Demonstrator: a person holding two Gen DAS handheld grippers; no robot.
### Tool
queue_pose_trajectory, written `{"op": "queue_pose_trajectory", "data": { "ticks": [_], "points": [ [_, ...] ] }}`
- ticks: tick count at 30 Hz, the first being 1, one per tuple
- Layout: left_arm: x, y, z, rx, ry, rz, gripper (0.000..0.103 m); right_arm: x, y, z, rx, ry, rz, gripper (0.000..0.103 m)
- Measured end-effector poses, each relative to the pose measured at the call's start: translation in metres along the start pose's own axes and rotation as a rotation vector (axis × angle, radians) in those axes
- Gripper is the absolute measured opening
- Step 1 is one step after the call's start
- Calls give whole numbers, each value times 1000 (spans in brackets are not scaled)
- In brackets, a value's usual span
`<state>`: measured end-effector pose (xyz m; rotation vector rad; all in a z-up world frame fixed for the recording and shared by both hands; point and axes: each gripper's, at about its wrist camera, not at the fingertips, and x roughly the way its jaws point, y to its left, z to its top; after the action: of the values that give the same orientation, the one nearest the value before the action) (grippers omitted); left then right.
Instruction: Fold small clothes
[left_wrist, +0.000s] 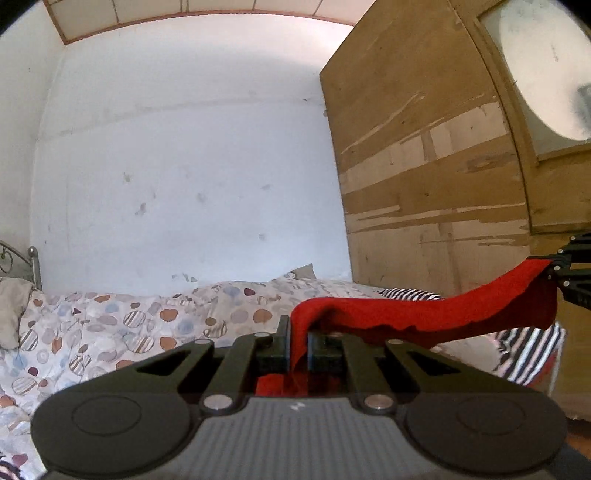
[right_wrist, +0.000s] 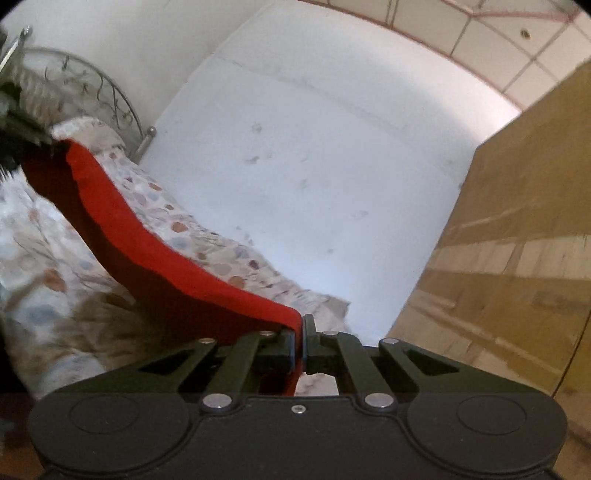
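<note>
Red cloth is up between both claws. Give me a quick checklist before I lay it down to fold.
1. Left claw shut on the red cloth: ok, fabric runs down between its fingers.
2. Right claw shut on the cloth: ok, the edge is pinched there.
3. Cloth spread flat between the claws: not ok, it sags in a curve and bunches at the left claw.
4. Cloth clear of the bed: ok in the part seen; its lower edge is hidden.
5. Landing spot free: cannot tell; striped clothes lie on the bed by the wardrobe.
</note>
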<state>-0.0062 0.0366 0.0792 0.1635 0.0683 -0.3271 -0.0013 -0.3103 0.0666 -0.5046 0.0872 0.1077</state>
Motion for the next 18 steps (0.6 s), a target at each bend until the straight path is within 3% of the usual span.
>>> {"op": "queue_pose_trajectory", "data": {
  "ticks": [8, 11, 18],
  "points": [
    [-42, -1, 29, -10, 22, -25, 7, -63, -18, 38, -69, -43, -5, 1],
    [-35, 0, 28, 3, 33, -30, 7, -60, -9, 34, -137, -56, -21, 1],
    [-5, 11, 37, 5, 61, -37, 7, -37, -20, 37, -115, -27, 32, 1]
  ]
}}
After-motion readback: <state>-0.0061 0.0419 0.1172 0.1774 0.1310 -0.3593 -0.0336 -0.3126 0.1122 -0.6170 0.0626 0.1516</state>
